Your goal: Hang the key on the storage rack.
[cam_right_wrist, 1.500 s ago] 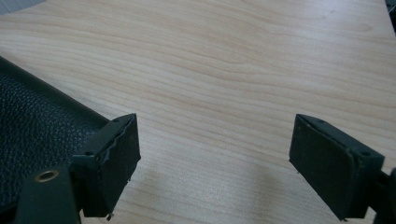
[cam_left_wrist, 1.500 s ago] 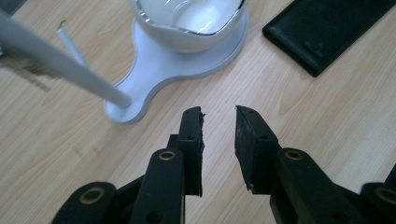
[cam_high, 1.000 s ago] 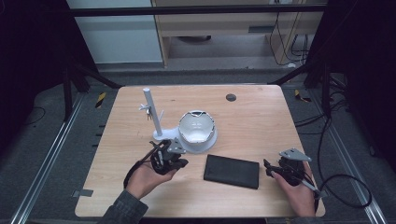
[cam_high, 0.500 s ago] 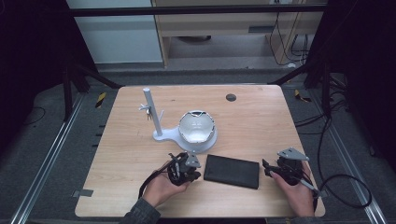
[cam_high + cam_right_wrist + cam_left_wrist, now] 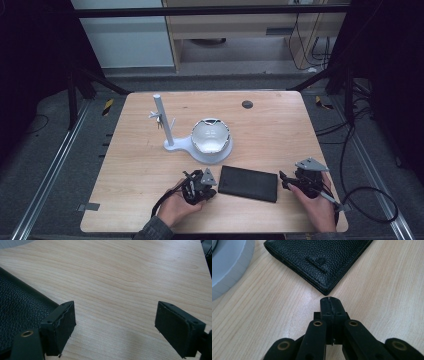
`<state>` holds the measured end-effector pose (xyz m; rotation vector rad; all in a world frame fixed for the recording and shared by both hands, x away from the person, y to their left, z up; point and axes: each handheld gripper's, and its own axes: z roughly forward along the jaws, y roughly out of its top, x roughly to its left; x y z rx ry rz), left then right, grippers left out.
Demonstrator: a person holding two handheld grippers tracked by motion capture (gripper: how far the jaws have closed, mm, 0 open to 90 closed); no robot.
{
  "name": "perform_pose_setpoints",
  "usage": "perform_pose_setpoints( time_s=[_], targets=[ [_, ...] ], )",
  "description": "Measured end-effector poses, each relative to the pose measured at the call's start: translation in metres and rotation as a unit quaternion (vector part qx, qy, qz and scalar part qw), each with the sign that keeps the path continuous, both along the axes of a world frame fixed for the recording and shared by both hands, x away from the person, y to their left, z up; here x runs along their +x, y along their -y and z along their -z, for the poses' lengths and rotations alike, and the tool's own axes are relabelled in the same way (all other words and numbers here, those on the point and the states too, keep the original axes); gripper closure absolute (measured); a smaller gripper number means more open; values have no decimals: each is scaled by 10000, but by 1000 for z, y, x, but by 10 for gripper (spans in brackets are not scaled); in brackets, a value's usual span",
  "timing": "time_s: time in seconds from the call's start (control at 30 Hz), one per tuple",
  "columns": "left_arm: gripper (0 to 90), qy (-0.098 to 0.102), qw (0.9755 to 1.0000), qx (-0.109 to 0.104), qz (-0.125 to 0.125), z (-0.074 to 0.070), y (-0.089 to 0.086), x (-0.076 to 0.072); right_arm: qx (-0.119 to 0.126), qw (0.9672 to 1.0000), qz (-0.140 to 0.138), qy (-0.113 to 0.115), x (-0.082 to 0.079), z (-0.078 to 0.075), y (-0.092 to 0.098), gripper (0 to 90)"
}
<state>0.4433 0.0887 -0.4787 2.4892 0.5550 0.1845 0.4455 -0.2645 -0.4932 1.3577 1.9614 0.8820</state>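
A black leather wallet lies flat near the table's front edge, between my two grippers. My left gripper sits just off the wallet's left end, jaws pressed together with nothing between them. In the left gripper view its tips point at the wallet's near corner from a short gap. My right gripper rests by the wallet's right end, jaws wide apart and empty. In the right gripper view the wallet's edge lies beside the left jaw.
A white stand with an upright post and a round base carrying a clear glass bowl sits behind the wallet at mid table. A small dark disc lies near the far edge. A cable trails off the right side.
My left gripper has travelled right along the front of the table, from below the white stand to the wallet's left end. The right gripper and the wallet have stayed put.
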Motion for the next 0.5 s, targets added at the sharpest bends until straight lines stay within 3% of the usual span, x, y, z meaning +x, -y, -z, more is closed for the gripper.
perform_pose_setpoints(
  time_s=[0.5],
  targets=[
    [900, 67, 10000, -16, -54, 4, 1, 2, -13, 10000, -45, 12, 0, 0, -1, 168]
  ],
)
